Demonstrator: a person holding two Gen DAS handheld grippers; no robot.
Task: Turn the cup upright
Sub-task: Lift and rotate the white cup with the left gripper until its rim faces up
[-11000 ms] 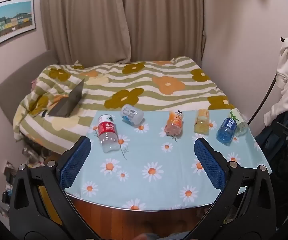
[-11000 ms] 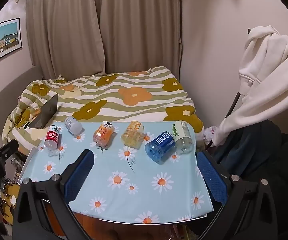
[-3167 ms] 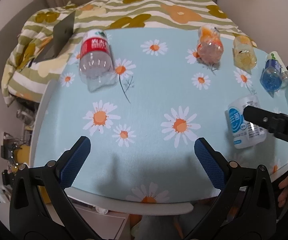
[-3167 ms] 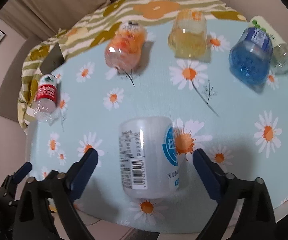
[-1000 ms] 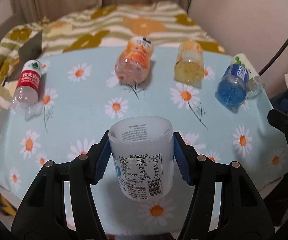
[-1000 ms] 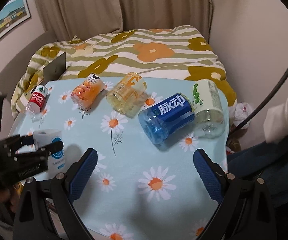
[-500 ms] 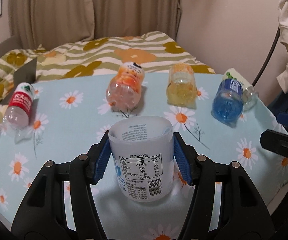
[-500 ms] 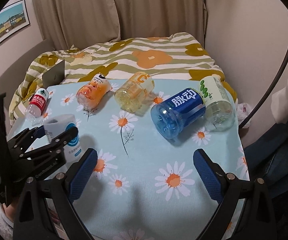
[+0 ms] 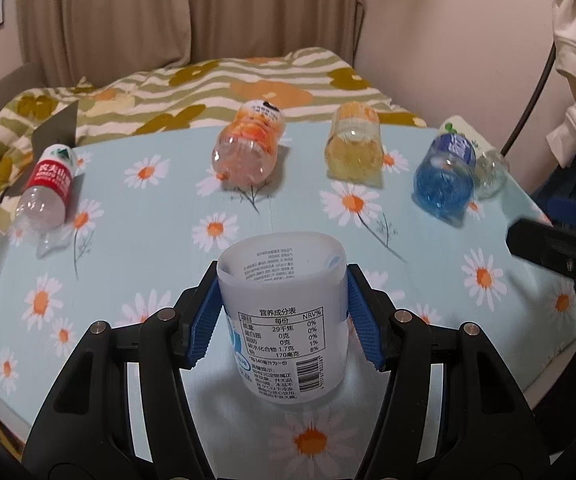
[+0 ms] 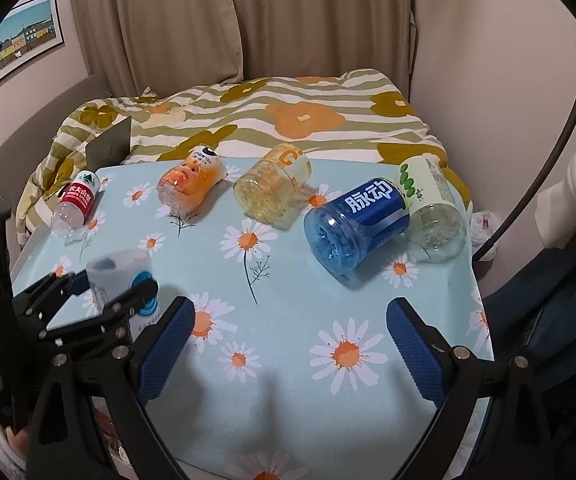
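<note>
My left gripper (image 9: 284, 316) is shut on a white cup (image 9: 286, 320) with a printed label. The cup stands upright, open end up, near the table's front edge. It also shows in the right wrist view (image 10: 122, 280), held by the left gripper (image 10: 104, 284) at the table's left side. My right gripper (image 10: 288, 340) is open and empty above the front middle of the table; part of it shows at the right edge of the left wrist view.
On the daisy tablecloth (image 9: 148, 240) lie a red-label bottle (image 9: 50, 184), an orange cup (image 9: 250, 142), a yellow cup (image 9: 353, 142), a blue cup (image 9: 445, 178) and a clear green-print cup (image 10: 431, 208). A bed with a laptop (image 10: 110, 144) is behind.
The left gripper has tilted further to level with the cup in it, so the cup now stands upright. The right gripper has drawn back a little, still open.
</note>
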